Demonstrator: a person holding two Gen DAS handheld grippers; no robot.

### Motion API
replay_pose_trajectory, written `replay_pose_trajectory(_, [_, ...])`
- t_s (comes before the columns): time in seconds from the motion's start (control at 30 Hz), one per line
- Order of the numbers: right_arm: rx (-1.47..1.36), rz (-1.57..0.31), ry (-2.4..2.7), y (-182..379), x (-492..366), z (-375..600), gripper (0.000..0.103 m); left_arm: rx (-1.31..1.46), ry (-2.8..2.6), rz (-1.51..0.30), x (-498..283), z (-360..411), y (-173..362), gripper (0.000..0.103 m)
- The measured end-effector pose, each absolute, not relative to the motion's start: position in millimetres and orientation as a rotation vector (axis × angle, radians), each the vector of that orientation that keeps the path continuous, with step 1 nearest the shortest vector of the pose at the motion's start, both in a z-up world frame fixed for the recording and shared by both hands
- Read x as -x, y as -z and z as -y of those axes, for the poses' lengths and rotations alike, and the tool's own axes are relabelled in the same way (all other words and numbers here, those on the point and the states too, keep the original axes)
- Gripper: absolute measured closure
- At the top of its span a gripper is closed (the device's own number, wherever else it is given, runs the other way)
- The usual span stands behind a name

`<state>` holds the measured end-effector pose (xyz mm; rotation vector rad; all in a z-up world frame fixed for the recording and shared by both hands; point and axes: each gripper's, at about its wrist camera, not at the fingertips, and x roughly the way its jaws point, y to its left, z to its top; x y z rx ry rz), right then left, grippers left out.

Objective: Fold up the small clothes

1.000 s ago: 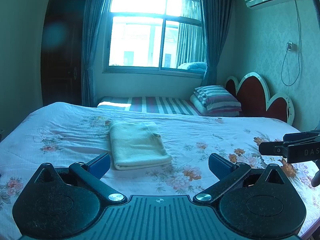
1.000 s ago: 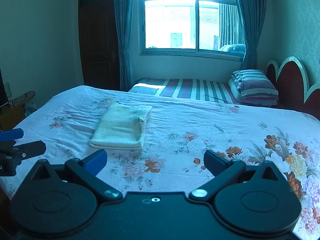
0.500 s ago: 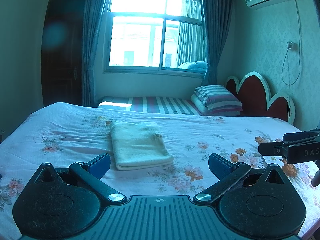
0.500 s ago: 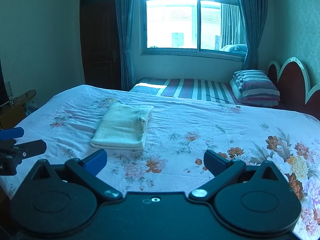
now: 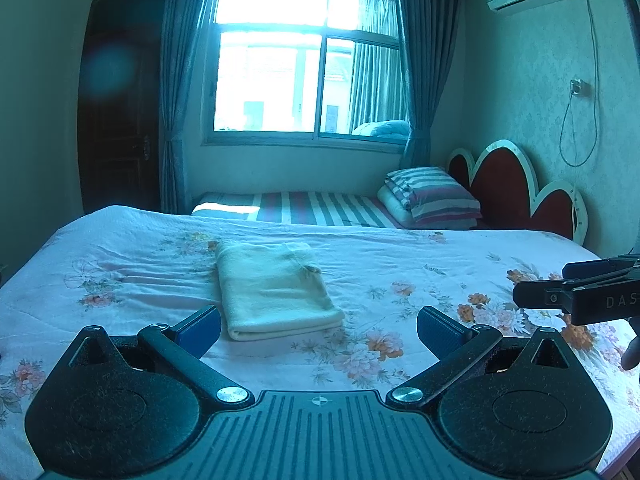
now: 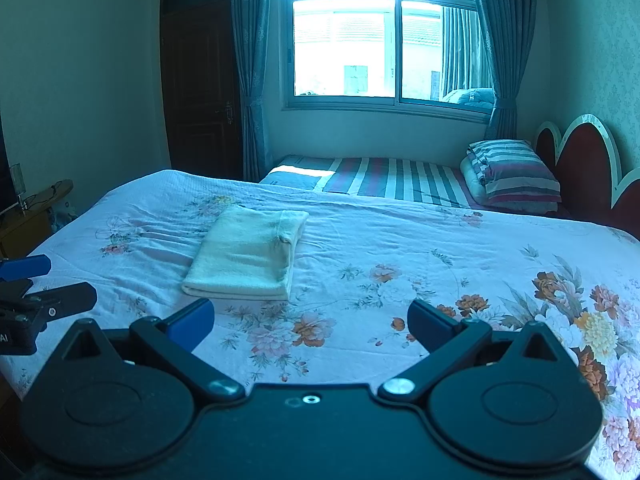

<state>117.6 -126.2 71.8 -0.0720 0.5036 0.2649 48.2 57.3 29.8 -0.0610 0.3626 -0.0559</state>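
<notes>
A pale yellow garment lies folded into a neat rectangle on the floral bedspread. It also shows in the right wrist view. My left gripper is open and empty, held above the bed just short of the garment's near edge. My right gripper is open and empty, held above the bed to the right of the garment. Each gripper shows at the edge of the other's view: the right one at the right, the left one at the left.
A second bed with a striped sheet and striped pillows lies beyond, under the window. A red headboard is at the right. A dark door and a small wooden table are at the left.
Both grippers have drawn slightly back from the bed; the folded garment sits a little farther off. Nothing was taken hold of or let go.
</notes>
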Motion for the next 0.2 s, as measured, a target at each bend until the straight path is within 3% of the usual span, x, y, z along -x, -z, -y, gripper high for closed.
replay_pose_trajectory(0.2, [0.079,-0.501,-0.275,-72.4,-117.4,124.9,0.000,0.071,0.059,-0.360,-48.1,-59.2,-30.4,0.000])
